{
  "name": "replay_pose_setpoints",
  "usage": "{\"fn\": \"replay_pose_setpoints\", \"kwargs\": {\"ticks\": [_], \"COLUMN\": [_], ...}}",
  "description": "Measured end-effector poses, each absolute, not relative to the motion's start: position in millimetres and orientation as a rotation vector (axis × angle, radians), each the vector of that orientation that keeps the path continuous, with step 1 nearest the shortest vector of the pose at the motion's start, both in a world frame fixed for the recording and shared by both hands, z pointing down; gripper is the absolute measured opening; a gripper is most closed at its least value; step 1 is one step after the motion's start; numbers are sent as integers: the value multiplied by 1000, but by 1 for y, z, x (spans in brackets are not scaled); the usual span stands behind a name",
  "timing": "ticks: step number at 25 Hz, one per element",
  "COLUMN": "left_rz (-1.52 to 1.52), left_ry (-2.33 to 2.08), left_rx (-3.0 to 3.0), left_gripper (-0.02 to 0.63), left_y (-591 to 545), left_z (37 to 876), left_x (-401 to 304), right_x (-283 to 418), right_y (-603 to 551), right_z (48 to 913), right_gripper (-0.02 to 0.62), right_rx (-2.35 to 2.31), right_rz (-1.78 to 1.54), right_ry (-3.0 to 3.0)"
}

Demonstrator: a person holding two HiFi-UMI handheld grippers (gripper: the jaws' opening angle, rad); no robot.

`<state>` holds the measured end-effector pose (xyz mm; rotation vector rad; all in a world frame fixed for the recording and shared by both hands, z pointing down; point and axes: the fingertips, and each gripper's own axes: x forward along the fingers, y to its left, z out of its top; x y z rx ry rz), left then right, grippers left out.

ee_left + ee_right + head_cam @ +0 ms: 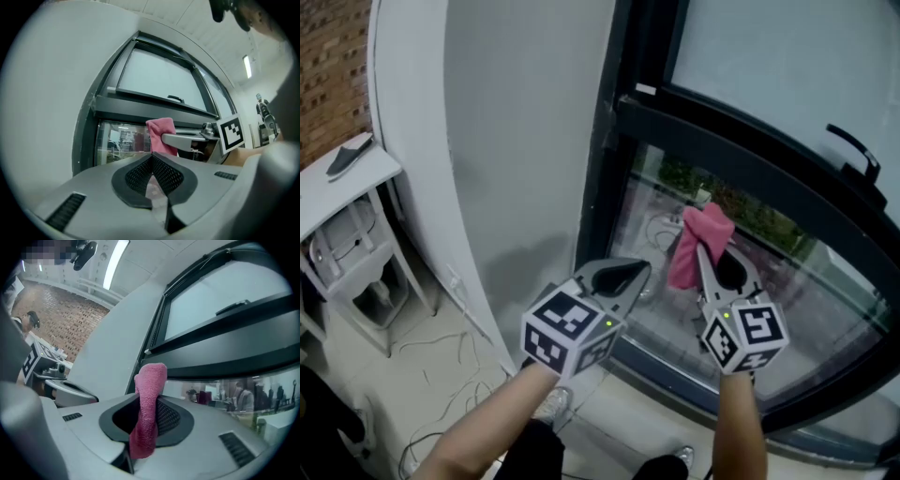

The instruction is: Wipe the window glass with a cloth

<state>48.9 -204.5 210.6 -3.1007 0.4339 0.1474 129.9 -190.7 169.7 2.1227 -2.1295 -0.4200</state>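
Cloth [698, 246] (pink) in right gripper [146, 401], window glass [811, 281]

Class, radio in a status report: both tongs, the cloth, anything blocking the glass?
Right tongs shut on pink terry cloth, raised at lower window glass. Left tongs shut, empty, alongside. Nothing seen between cloth and glass.

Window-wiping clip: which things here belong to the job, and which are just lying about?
Job in hand:
cloth, clamped in the right tool
window glass

Lying about:
white side table
cables on the floor
left tool, shut on nothing, off the glass
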Motion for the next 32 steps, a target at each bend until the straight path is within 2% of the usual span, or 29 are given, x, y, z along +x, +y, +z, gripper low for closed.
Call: {"fn": "replay_pose_setpoints", "kwargs": {"ticks": [9,17,32], "left_rz": [173,161,150], "left_ry": [567,625,594], "left_rx": [-3117,-3129,-3155], "left_gripper": [6,6,6], "left_y": [-261,-306,-325], "left_z": [204,202,205], "left_x": [19,18,31], "right_x": [107,115,140], "right_y": [-296,-375,-394], "right_z": [152,138,127], "right_gripper": [74,74,67], "right_rx": [2131,2225,2440], "right_rz": [-400,-344,-223], "right_ry": [-2150,-2115,-1977]}}
